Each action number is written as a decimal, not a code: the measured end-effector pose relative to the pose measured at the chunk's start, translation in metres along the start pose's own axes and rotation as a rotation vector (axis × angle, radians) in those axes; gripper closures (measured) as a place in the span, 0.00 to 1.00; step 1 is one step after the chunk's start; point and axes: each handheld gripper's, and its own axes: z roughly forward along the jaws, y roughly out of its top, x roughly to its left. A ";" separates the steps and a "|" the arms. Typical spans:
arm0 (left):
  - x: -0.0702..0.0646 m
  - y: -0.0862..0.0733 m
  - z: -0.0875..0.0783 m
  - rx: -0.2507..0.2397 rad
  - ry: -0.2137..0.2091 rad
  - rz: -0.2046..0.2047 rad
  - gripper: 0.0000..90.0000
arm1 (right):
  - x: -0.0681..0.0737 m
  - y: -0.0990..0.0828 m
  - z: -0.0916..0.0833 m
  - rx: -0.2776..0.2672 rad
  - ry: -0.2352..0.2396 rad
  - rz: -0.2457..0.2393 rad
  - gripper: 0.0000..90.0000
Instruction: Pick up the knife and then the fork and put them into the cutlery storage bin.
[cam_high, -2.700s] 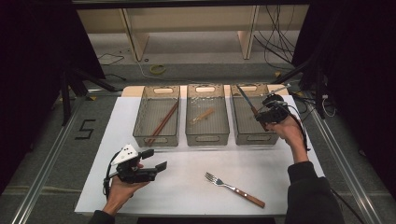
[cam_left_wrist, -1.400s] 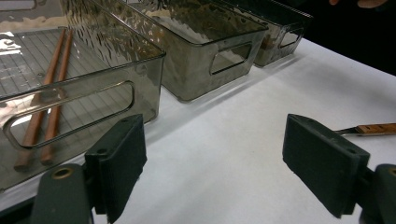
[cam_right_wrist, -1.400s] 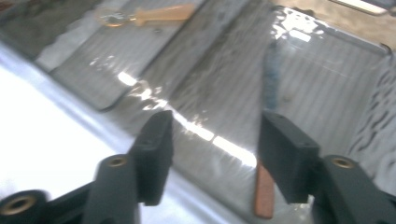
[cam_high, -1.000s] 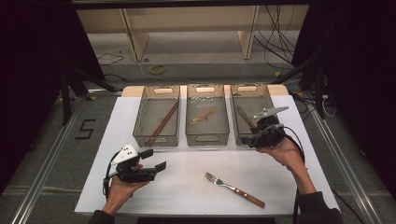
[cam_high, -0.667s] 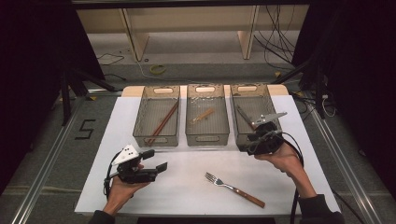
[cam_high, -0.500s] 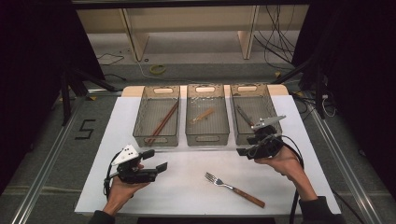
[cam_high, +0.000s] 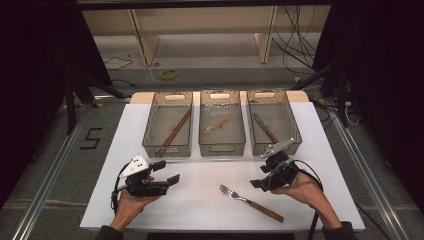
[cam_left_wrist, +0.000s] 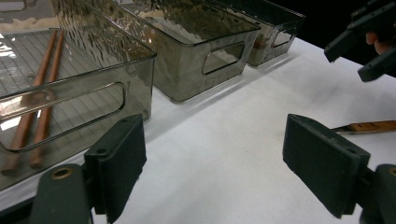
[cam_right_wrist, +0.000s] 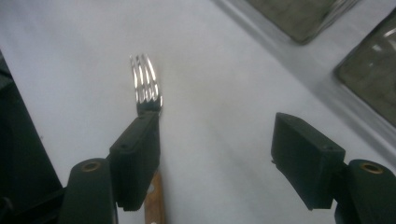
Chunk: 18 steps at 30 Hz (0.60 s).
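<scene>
A fork (cam_high: 250, 202) with a wooden handle lies on the white table (cam_high: 320, 150) near the front, its tines pointing left. My right gripper (cam_high: 261, 181) hovers just right of those tines. It is open, its jaws have just been opening, and nothing is pinched between them. In the right gripper view the fork (cam_right_wrist: 145, 86) runs under the left jaw, with the right gripper (cam_right_wrist: 219, 158) wide above it. My left gripper (cam_high: 167, 172) is held open at the front left, with nothing in it. In its own view the left gripper (cam_left_wrist: 215, 168) faces the bins.
Three clear bins stand in a row at the back. The left bin (cam_high: 150, 131) holds chopsticks (cam_high: 173, 132), the middle bin (cam_high: 222, 149) a small wooden utensil (cam_high: 216, 123), the right bin (cam_high: 295, 127) a knife (cam_high: 266, 128). Dark floor surrounds the table.
My right gripper has come from above the right bin toward the front and left, lower, to the fork. The left gripper has stayed put.
</scene>
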 end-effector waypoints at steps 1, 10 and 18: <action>0.000 0.000 0.000 0.003 0.000 0.004 0.23 | 0.002 -0.001 0.001 0.008 0.002 -0.009 0.37; -0.001 0.000 -0.001 -0.005 -0.003 0.005 0.23 | 0.018 -0.008 0.005 0.052 -0.005 -0.044 0.38; -0.001 0.001 -0.001 -0.004 0.000 0.010 0.23 | 0.027 -0.015 0.014 0.093 0.003 -0.064 0.38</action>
